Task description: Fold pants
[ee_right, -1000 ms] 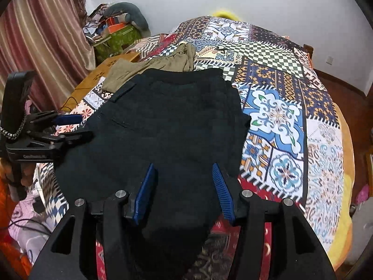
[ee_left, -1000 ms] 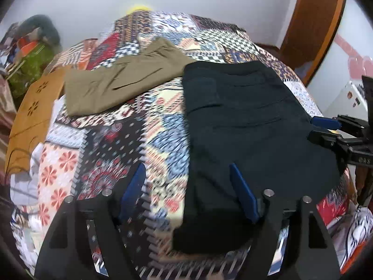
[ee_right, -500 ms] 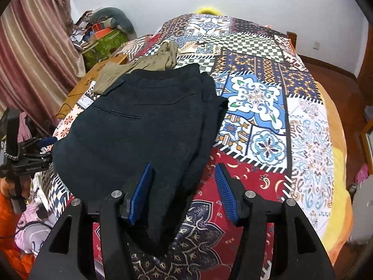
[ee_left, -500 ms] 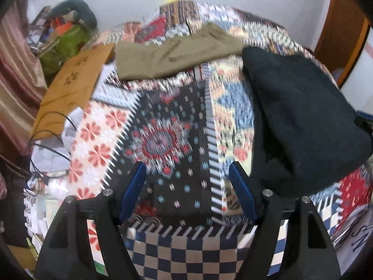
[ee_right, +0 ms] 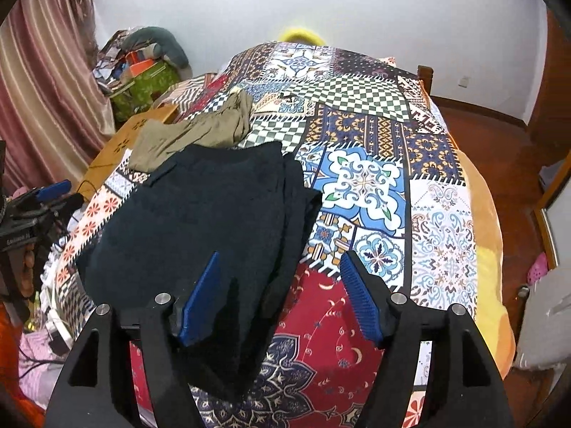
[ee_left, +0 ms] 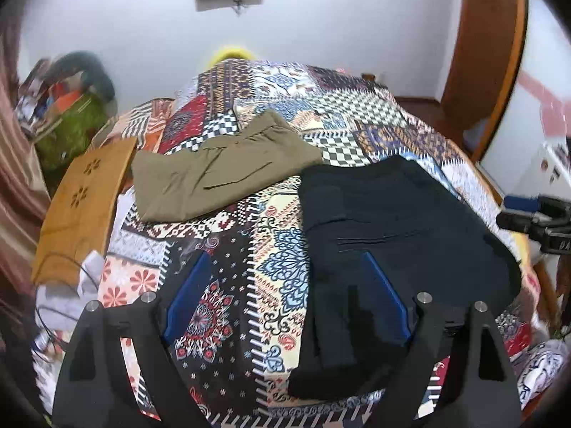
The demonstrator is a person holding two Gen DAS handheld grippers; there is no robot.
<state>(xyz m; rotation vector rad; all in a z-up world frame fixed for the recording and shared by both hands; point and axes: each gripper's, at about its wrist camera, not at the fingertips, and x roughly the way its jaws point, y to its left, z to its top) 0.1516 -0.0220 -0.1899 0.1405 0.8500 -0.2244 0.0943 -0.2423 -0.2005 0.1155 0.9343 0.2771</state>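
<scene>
Dark navy pants lie folded flat on the patchwork bed cover, also in the right wrist view. Olive pants lie folded beyond them, toward the far left. My left gripper is open and empty, above the near left edge of the dark pants. My right gripper is open and empty, above their near right edge. Each gripper shows in the other's view: the right one at the right edge, the left one at the left edge.
The bed cover fills most of both views. A wooden board lies off the bed's left side, with cables and clutter below it. A pile of bags and a curtain stand at the far left. A door frame is at the right.
The left gripper swung away to the left, then came back over the dark pants. The right gripper drew back and rose. Both stayed open; the pants did not move.
</scene>
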